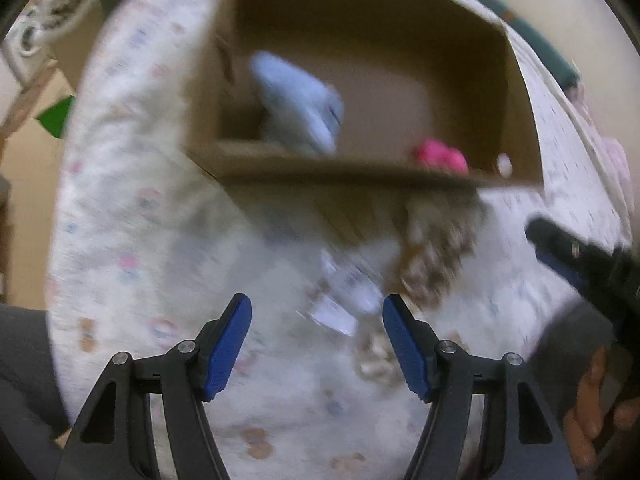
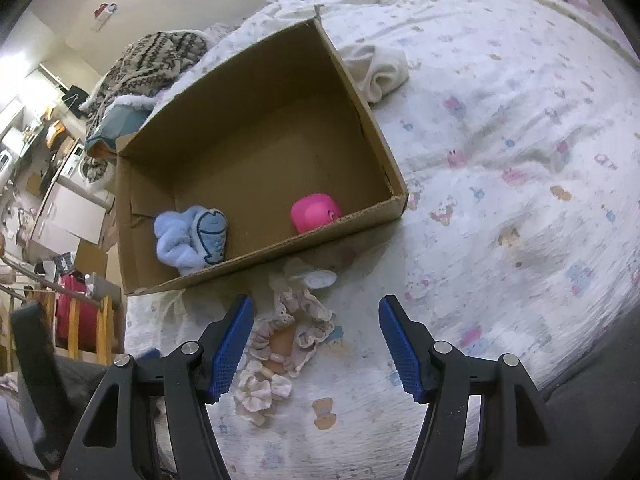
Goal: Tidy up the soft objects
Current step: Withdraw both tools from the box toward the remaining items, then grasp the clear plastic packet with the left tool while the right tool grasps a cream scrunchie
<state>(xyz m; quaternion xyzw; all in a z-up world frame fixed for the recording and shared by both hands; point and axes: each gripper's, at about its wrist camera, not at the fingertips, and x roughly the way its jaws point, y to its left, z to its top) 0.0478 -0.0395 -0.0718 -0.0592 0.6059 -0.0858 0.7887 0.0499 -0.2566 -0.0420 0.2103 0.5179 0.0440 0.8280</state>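
Cardboard box point(image 2: 256, 152) is seen lying open on a bed covered by a white printed sheet point(image 2: 500, 140), and two soft things are already held inside it: a pale blue plush fish point(image 2: 194, 240) against the near left wall and a bright pink toy point(image 2: 314, 213) against the near right wall. Just outside the box's near wall, on the sheet, a small frilly garment point(image 2: 300, 320) and some pink-and-white scrunchies point(image 2: 260, 390) are laid together, touching one another. The right gripper point(image 2: 316, 344) is held above the sheet with its jaws spread wide and nothing between them; the frilly pile is seen beside its left blue pad point(image 2: 232, 350). A rolled cream cloth point(image 2: 378, 68) is set against the far right side of the box, and a knitted patterned blanket point(image 2: 148, 64) is heaped beyond the box's far left corner. The left wrist view is heavily blurred: the left gripper point(image 1: 316, 348) is likewise released and empty, with the garment pile dimly made out ahead of it, the box beyond, and the other black gripper body at the right edge.
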